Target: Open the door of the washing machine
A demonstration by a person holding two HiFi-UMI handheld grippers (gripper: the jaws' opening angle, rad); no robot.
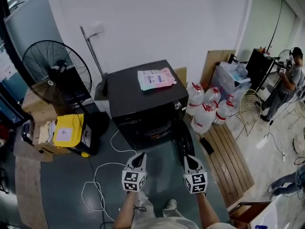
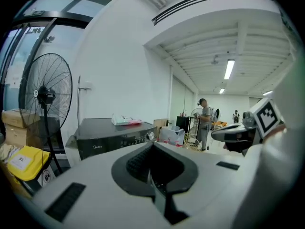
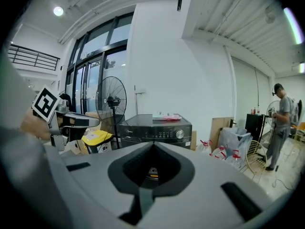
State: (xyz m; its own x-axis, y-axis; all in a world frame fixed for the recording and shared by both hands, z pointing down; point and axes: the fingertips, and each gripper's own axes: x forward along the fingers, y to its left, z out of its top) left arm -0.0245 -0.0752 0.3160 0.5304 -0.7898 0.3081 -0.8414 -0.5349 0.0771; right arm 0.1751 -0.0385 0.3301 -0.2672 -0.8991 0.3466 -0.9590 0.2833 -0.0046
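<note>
Both grippers are held up in front of the washing machine [image 1: 143, 101], apart from it. The left gripper [image 1: 140, 156] is seen with its jaws pressed together, nothing between them. The right gripper [image 1: 189, 158] is likewise closed and empty. The door [image 1: 183, 148] is swung out at the machine's front right corner, and the drum opening [image 1: 152, 130] is exposed. A pouch [image 1: 156, 78] is laid flat near the back right corner of the machine's top. Red-capped jugs [image 1: 206, 109] are clustered on the floor just beside the machine's right side; their fill cannot be judged. A yellow box [image 1: 69, 130], lid shut, is perched on cardboard at the left.
</note>
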